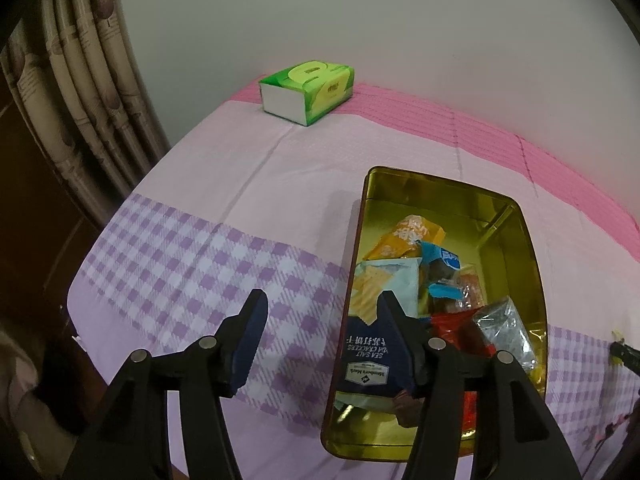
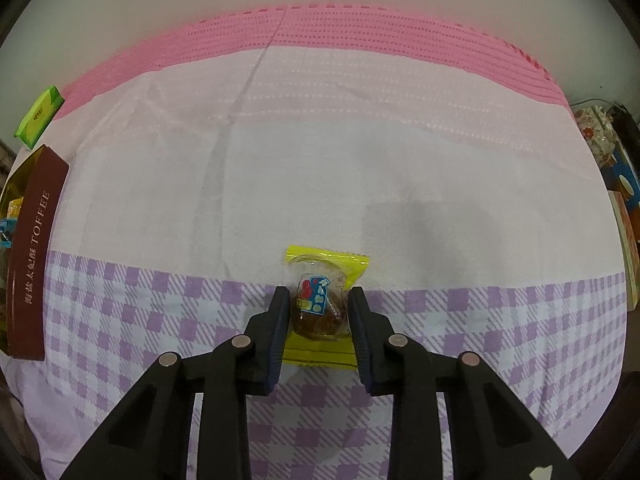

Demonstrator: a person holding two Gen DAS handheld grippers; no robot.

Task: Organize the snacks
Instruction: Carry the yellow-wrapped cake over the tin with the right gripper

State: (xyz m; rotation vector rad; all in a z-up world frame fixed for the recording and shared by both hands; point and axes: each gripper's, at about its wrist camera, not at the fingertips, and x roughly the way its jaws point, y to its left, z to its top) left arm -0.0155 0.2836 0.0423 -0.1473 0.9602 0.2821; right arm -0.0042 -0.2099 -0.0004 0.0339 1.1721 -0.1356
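An open gold tin stands on the cloth with several snack packets inside, among them a navy cracker packet, an orange one and a red one. My left gripper hangs open above the tin's left wall, with one finger over the cloth, the other over the navy packet, and nothing between them. In the right wrist view a yellow-edged clear snack packet lies on the checked cloth. My right gripper is shut on it, pads against both its sides. The tin's brown side shows at far left.
A green tissue box sits at the back of the table near the wall and also shows as the green tissue box at the left edge. A curtain hangs on the left. Clutter lies beyond the table's right edge.
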